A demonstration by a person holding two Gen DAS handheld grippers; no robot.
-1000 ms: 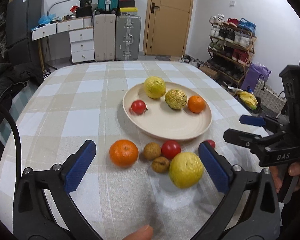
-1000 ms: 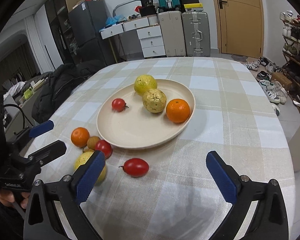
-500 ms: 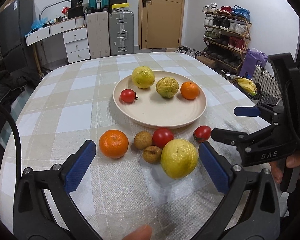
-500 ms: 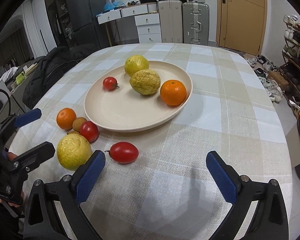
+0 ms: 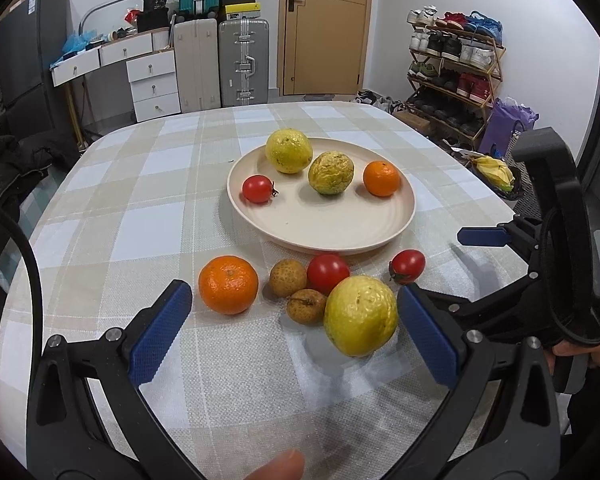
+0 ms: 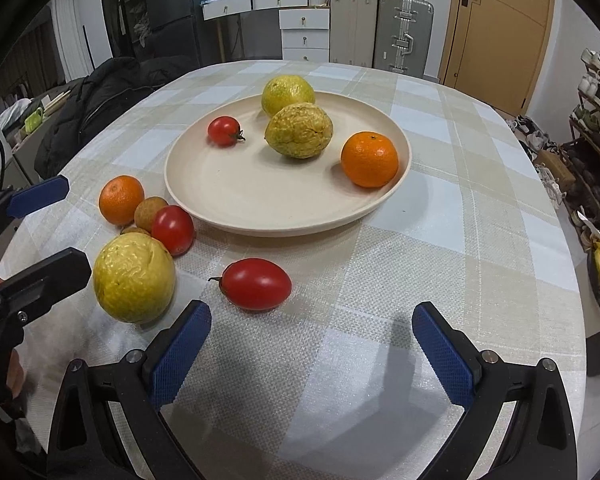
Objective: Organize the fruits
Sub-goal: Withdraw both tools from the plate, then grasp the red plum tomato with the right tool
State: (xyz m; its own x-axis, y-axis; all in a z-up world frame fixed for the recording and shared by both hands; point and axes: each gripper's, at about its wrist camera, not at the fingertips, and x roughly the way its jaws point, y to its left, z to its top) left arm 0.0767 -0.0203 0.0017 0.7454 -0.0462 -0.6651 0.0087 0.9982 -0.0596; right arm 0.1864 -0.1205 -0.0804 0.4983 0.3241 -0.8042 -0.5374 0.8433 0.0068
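A cream plate [image 5: 320, 232] [image 6: 260, 204] holds two yellow fruits, a small tomato [image 5: 257, 189] and an orange [image 5: 381, 178]. Loose on the checked cloth lie an orange [image 5: 228, 285] [image 6: 121, 199], two brown longans [image 5: 288, 278], a round tomato [image 5: 328, 273] [image 6: 173, 229], a wrinkled yellow fruit [image 5: 361, 315] [image 6: 134, 277] and an oval tomato [image 5: 407, 266] [image 6: 257, 284]. My left gripper [image 5: 294, 338] is open, with the yellow fruit just inside its right finger. My right gripper [image 6: 312, 346] is open, the oval tomato just ahead of its left finger.
The round table's far half [image 5: 180, 148] carries only the cloth. A dark jacket [image 6: 100, 100] hangs off the left side. A shoe rack [image 5: 452, 76], suitcases [image 5: 242, 64] and drawers [image 5: 152, 80] stand beyond. A basket of bananas [image 5: 494, 172] sits right of the table.
Both grippers have moved forward and lower toward the loose fruit, which now looks larger and closer to the fingers. Both stayed open. No fruit has moved.
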